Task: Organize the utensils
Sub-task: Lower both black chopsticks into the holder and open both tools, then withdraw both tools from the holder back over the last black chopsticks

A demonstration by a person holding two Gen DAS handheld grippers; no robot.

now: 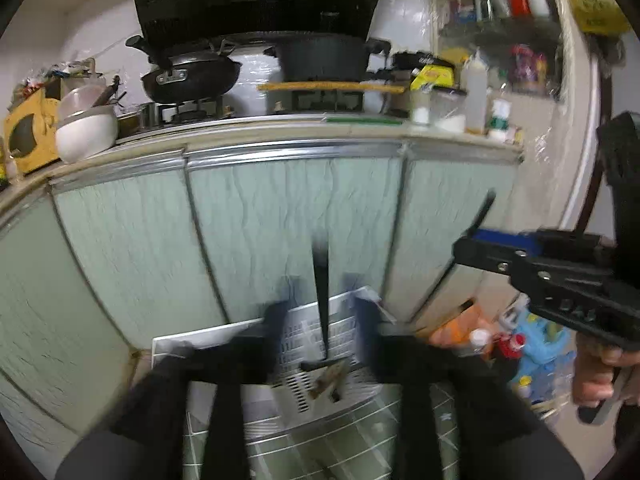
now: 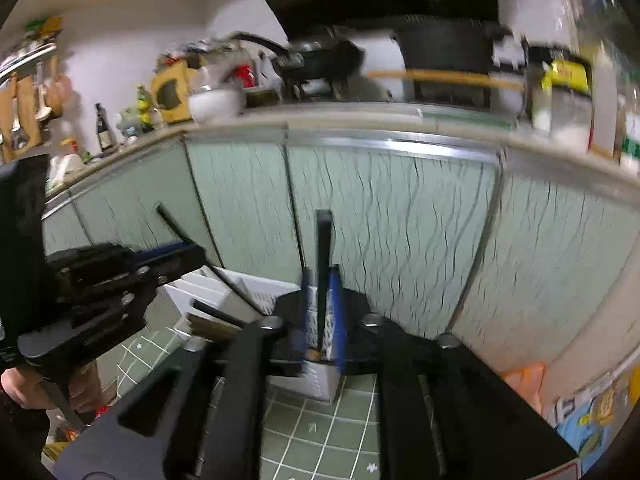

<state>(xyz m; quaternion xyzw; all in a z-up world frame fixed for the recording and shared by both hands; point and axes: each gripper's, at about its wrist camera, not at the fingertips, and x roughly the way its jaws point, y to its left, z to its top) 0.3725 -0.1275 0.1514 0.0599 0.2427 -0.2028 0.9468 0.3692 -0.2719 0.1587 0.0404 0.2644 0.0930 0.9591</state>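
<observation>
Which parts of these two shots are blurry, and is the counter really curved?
Left wrist view: the fingers smear, the pan stays sharp. Right wrist view: the pan and jars streak sideways. The counter bows from fisheye in both.

A white slotted utensil tray rests on the green tiled floor.

Black plastic grippers, blue pads, silver screws, bare-skin hand.

Two slim black utensil handles: one upright over the white slotted tray, other tilted.
</observation>
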